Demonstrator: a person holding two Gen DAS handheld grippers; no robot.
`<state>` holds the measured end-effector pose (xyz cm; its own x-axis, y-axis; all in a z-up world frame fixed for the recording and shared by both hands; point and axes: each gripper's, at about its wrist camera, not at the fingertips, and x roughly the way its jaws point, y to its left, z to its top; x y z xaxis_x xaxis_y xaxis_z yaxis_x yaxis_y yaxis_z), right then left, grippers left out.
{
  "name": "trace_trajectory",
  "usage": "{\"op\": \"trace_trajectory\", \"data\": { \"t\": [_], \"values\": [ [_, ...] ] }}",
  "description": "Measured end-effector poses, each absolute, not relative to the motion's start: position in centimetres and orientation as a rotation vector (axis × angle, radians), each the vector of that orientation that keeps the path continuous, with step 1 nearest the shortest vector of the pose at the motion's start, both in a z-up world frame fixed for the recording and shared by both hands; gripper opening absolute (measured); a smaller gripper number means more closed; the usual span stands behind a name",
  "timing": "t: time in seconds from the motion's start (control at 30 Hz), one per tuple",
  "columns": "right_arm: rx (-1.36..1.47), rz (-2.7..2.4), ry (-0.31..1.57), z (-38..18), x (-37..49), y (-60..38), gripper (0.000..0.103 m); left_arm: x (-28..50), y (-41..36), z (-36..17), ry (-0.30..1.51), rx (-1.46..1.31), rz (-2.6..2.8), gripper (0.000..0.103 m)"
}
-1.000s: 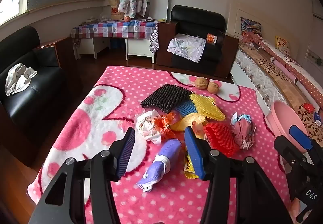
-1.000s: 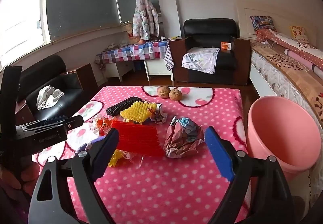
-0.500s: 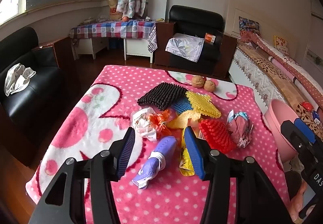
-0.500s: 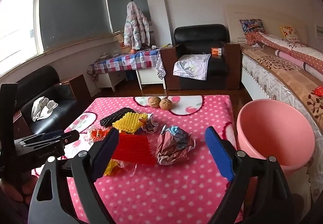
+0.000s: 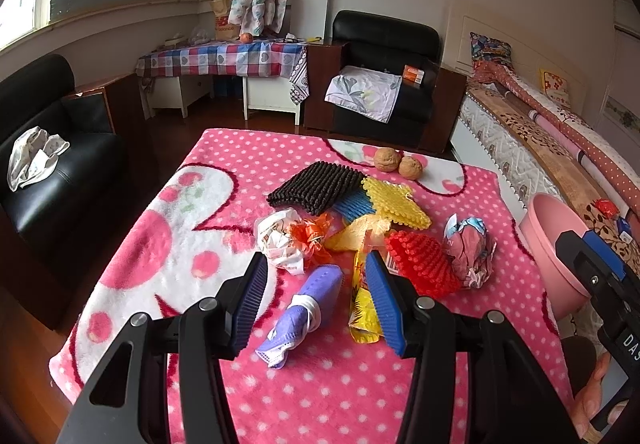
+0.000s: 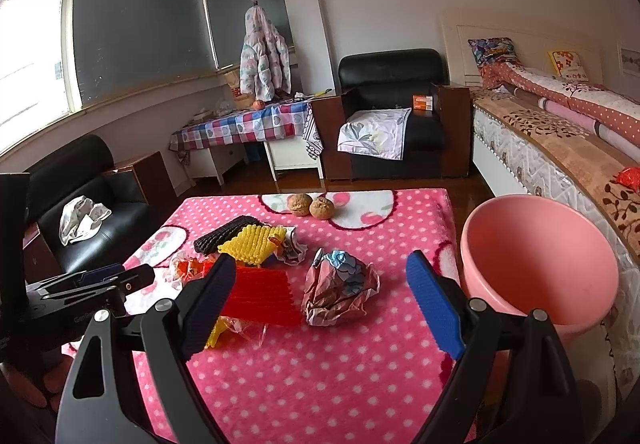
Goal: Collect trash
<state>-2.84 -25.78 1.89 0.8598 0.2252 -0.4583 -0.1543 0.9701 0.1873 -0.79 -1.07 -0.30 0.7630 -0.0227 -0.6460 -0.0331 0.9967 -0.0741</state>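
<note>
Trash lies in a heap on the pink dotted blanket (image 5: 328, 376): a purple face mask (image 5: 306, 310), a yellow wrapper (image 5: 362, 314), a white crumpled paper (image 5: 280, 240), an orange wrapper (image 5: 314, 234) and a crumpled foil wrapper (image 5: 470, 246) (image 6: 340, 286). My left gripper (image 5: 316, 306) hangs open above the mask, nothing held. My right gripper (image 6: 320, 308) is open and empty, with the foil wrapper seen between its fingers. A pink bucket (image 6: 536, 260) (image 5: 554, 244) stands at the table's right edge.
Bumpy mats lie in the heap: black (image 5: 316, 185), yellow (image 5: 396, 201), blue (image 5: 354, 203), red (image 5: 422, 258). Two walnuts (image 5: 398, 161) sit at the far edge. Black sofas, a checked table and a bed surround the table.
Both grippers have drawn back and risen a little, so the heap and bucket look smaller and farther. Both stay open. No object on the table has moved.
</note>
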Motion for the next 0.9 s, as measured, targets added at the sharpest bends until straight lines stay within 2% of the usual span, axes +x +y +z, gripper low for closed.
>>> {"op": "trace_trajectory", "data": {
  "t": [0.9],
  "values": [
    [0.143,0.208,0.496,2.20,-3.28,-25.30,0.087,-1.46,-1.57,0.62,0.692,-0.081,-0.007,0.051]
  ]
}}
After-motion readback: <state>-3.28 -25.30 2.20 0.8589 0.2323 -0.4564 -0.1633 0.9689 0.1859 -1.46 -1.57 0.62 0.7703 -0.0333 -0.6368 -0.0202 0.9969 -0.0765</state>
